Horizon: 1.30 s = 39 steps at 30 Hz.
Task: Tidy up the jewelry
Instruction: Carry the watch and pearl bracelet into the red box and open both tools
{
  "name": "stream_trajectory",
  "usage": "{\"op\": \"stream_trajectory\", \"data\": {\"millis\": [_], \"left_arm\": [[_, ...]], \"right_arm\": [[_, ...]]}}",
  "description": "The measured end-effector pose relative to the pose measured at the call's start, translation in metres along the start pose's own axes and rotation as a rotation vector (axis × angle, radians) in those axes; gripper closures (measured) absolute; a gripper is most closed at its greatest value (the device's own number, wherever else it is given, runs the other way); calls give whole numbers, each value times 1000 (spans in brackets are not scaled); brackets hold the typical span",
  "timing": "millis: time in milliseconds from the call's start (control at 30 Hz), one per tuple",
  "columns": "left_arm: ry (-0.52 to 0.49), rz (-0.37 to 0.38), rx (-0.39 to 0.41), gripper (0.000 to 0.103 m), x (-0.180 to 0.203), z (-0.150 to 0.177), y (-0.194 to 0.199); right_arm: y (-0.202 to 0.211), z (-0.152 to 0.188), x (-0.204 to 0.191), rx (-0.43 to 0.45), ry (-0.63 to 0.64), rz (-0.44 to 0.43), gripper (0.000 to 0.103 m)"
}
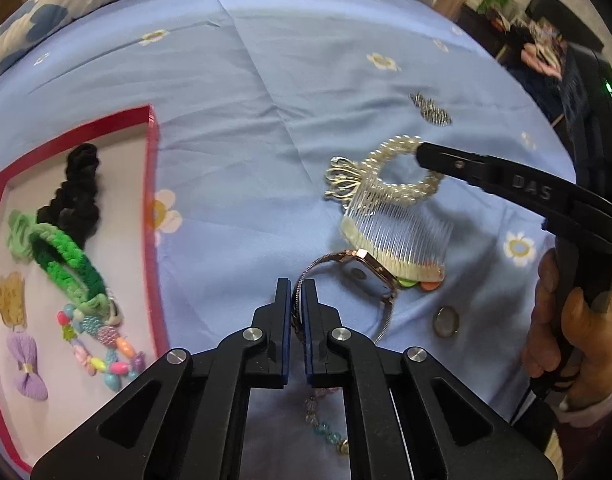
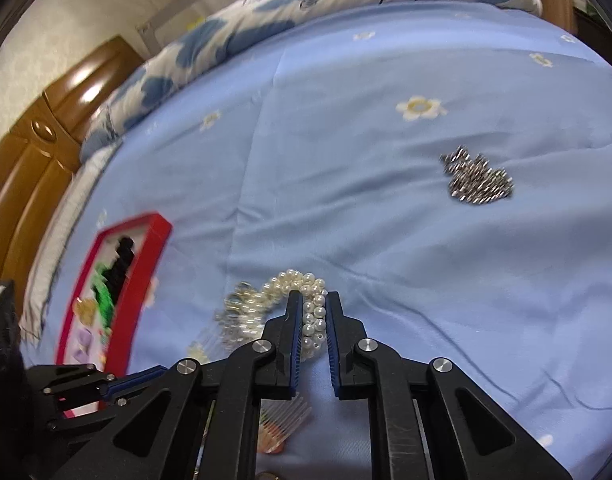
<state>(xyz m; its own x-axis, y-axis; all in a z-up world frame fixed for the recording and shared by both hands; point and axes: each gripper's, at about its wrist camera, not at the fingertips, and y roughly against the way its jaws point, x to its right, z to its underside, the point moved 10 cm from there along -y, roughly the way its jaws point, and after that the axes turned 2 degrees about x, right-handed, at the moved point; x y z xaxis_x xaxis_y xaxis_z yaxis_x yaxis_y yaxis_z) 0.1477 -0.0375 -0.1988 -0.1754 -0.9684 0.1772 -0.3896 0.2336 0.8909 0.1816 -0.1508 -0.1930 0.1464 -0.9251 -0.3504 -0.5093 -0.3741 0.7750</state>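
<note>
My left gripper (image 1: pixel 297 286) is shut on the mesh band of a rose-gold watch (image 1: pixel 370 274) lying on the blue bedsheet. My right gripper (image 2: pixel 314 308) is closed around a pearl bracelet (image 2: pixel 312 322); in the left wrist view its tip (image 1: pixel 422 156) sits on the bracelet (image 1: pixel 402 192). A clear hair comb with a silver crown (image 1: pixel 390 232) lies under the bracelet and partly on the watch. A red tray (image 1: pixel 151 200) at the left holds a black scrunchie (image 1: pixel 75 196), green braided ties (image 1: pixel 71 264), a bead bracelet (image 1: pixel 101 344) and a purple bow (image 1: pixel 25 364).
A silver sparkly clip (image 2: pixel 478 180) lies further back on the sheet. A small round metal piece (image 1: pixel 446 321) lies right of the watch. A pastel bead strand (image 1: pixel 322 420) lies under my left gripper. A floral pillow (image 2: pixel 265 12) borders the far edge.
</note>
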Motion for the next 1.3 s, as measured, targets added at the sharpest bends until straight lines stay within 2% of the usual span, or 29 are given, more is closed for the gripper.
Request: {"op": "stream_trajectory", "data": {"millis": [367, 567, 1000, 1300], "left_arm": [[66, 10, 96, 99, -21, -11, 44], [116, 2, 132, 99, -41, -5, 66], [247, -41, 176, 99, -99, 24, 100], [323, -78, 202, 99, -138, 44, 119]], "right_arm": [[53, -24, -19, 127, -2, -39, 93], [73, -29, -40, 148, 5, -84, 93], [75, 0, -101, 103, 32, -194, 93], [64, 28, -162, 46, 111, -269, 93]]}}
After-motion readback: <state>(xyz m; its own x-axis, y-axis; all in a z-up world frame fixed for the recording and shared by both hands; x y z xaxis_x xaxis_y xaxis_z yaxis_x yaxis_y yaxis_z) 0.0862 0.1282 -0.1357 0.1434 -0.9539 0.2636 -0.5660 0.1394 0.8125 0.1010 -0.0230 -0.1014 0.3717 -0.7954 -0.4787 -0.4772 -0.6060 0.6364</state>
